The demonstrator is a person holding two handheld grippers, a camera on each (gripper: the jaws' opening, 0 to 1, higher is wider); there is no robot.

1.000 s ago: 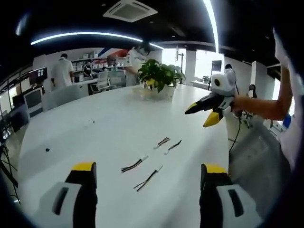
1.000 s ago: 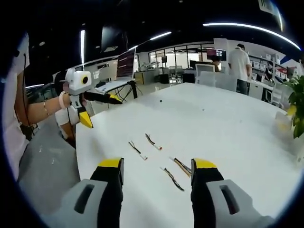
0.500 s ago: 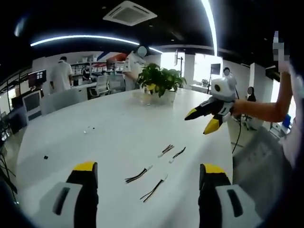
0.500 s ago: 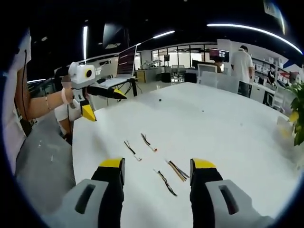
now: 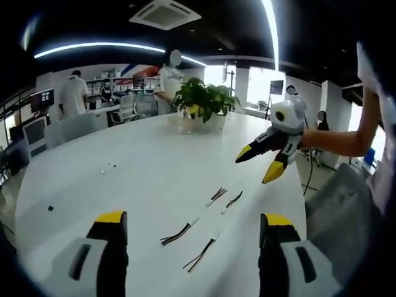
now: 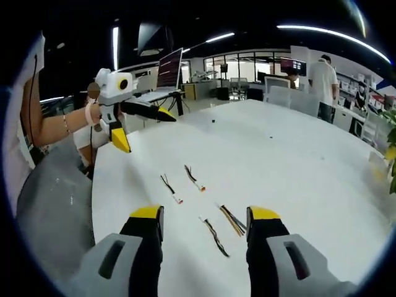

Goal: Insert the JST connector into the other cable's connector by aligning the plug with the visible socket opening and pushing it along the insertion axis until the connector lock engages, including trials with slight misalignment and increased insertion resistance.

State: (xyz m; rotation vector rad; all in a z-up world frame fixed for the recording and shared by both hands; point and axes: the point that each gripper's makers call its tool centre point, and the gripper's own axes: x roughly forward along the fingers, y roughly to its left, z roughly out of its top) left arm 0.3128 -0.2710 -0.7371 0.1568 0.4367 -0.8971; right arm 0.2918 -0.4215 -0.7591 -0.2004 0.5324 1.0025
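Both grippers have dropped a little nearer the table (image 5: 124, 154) since the earlier frames; cables lie as before. Four short cables (image 5: 204, 226) lie loose on the table, ahead of and between the left gripper's (image 5: 189, 226) spread jaws, untouched. The right gripper (image 6: 201, 219) is also wide open and empty, with the cables (image 6: 198, 201) just ahead of it. The wires are dark with small white plugs at the ends; socket openings are too small to make out. A plant (image 5: 201, 102) stands beyond.
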